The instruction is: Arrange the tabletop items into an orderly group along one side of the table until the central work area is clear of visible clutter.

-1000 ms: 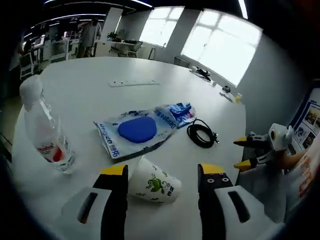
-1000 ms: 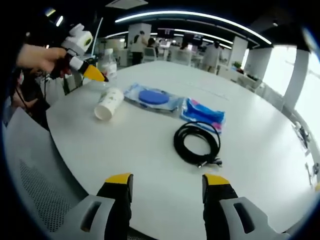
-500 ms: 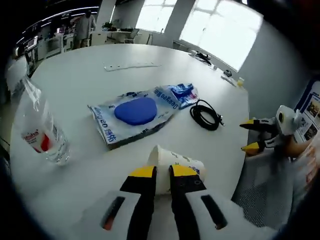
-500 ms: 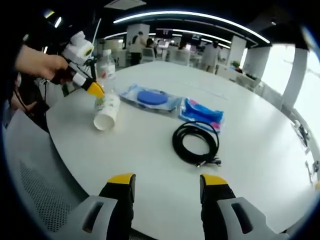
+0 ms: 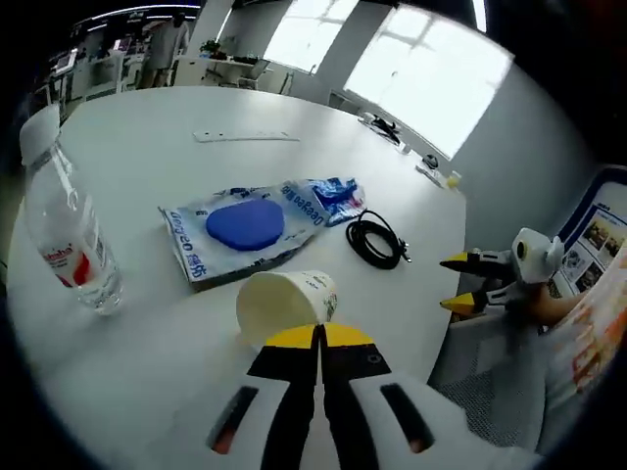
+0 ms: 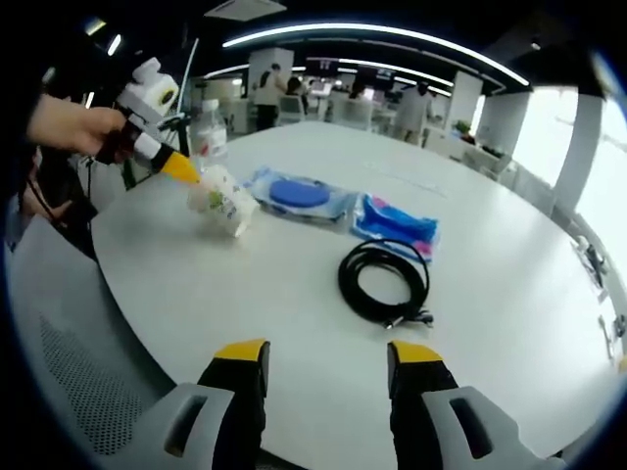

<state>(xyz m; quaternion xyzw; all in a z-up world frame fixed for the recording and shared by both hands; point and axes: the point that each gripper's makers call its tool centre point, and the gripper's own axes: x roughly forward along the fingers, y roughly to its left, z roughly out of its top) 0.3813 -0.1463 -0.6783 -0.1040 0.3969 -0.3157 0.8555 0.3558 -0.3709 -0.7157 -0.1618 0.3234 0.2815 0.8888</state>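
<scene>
Tabletop clutter sits spread over the near part of a big round white counter (image 6: 549, 323). A clear packet with a blue disc inside (image 5: 240, 227) lies flat near the middle of the spread, and just beside it lies a smaller blue and pink packet (image 6: 397, 221); in the left gripper view their ends overlap or touch. A clear water bottle (image 5: 61, 233) with a white cap and red label stands upright, apart from the packets, towards the counter edge. A coiled black cable (image 6: 384, 282) lies on the bare counter, near the small packet but not touching it. The white paper cup (image 5: 282, 302) with a green print is tilted on its side, open mouth facing the left gripper's camera. The left gripper (image 5: 318, 336) is clenched on the cup's rim, yellow tips pressed together; in the right gripper view it holds the cup (image 6: 221, 201) just above the counter, in front of the bottle. The right gripper (image 6: 326, 352) is released, jaws wide apart, holding nothing, hovering over the near counter edge short of the cable.
</scene>
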